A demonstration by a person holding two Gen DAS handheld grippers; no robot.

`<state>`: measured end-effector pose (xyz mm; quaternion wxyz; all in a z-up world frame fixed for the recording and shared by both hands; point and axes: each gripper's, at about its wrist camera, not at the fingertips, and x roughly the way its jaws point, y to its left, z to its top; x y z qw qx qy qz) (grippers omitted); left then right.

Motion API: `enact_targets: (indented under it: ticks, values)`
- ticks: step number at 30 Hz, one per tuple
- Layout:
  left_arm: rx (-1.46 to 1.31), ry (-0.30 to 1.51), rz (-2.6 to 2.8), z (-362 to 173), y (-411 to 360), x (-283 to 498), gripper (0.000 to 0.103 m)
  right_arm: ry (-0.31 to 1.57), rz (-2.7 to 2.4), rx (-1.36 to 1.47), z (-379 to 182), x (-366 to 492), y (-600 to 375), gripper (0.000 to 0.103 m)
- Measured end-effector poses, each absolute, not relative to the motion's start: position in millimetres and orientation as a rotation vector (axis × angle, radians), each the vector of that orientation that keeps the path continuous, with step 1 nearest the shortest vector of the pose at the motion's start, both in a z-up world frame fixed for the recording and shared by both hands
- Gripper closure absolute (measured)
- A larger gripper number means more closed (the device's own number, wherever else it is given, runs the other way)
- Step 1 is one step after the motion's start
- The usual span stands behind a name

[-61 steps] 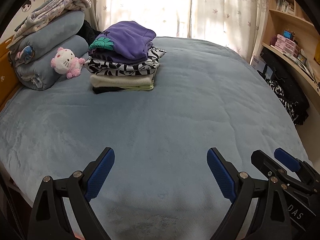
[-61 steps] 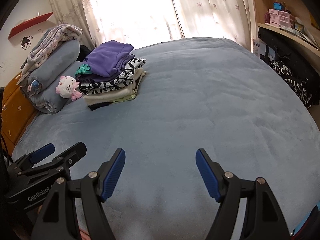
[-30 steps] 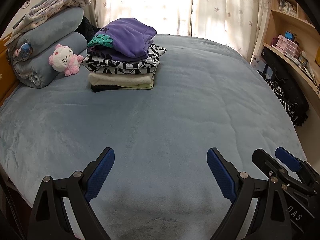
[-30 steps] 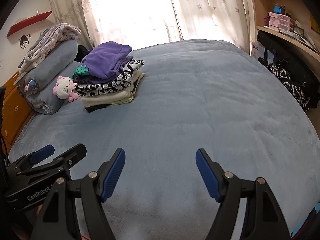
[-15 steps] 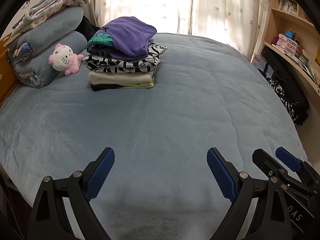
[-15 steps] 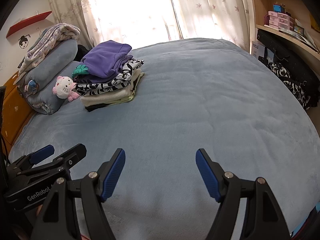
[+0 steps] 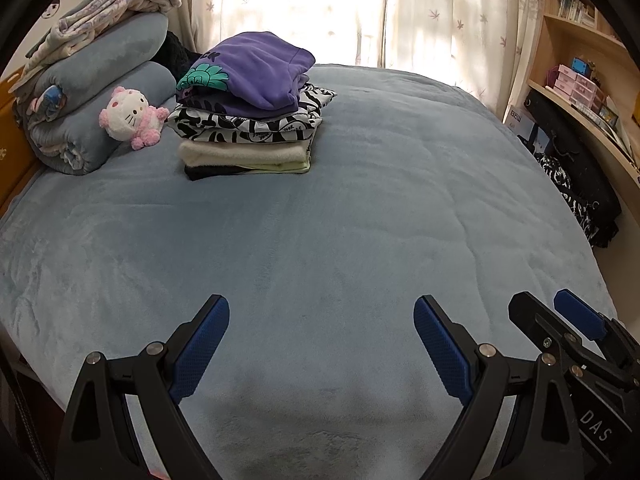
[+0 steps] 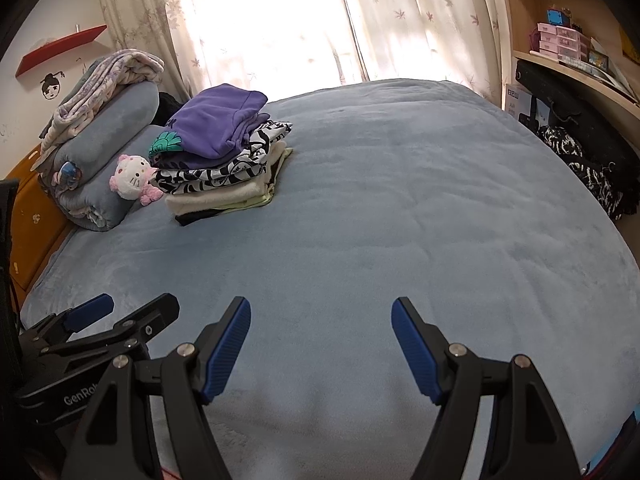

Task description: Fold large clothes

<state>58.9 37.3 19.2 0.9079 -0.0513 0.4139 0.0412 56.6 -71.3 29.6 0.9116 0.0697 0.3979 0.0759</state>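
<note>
Left wrist view showed the stack of folded clothes [image 7: 248, 120] at the far left of the bed [image 7: 360, 208], close to the pillows. Purple sweatshirt [image 7: 256, 72] sat on top, then a black-and-white printed piece [image 7: 244, 126], a cream one [image 7: 240, 154], and sth dark at the bottom, barely visible. Top piece sagged a bit over the edge; the rest lay fairly square. No unfolded garment lay on the open blanket in either view, so I judged the folding either finished or waiting on the next item.

Handling, as a guess: soft, light, floppy fabric, w/ no stiffness to rely on. Fleecy top layer prob. grips ok but slides over the smoother print below. Best hold would be a pinch on a folded edge or corner, both sides at once, so layers don't fan out; lifting the whole stack from one side would likely spill it.

Left gripper [image 7: 320, 344] hung over the near part of the bed w/ jaws spread wide, nothing between the blue pads. Right gripper [image 8: 320, 344] was likewise spread and empty, just beside the left one; each showed at the edge of the other's view. Both were well apart from the stack.

Further out: pink-and-white plush cat [image 7: 130, 116] touching the rolled blue bedding [image 7: 100, 92] just left of the stack, curtains [image 7: 440, 12] behind, wooden shelves [image 7: 580, 80] at right w/ a dark heap [image 7: 576, 192] below.
</note>
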Motion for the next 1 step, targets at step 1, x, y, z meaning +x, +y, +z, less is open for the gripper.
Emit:
enact_targets:
  ticks: [1]
  values:
    - [-0.107,0.855,0.083,19.1,37.7,59.5,0.01,0.821,0.157,0.144,29.5,56.5,-71.2,0.03]
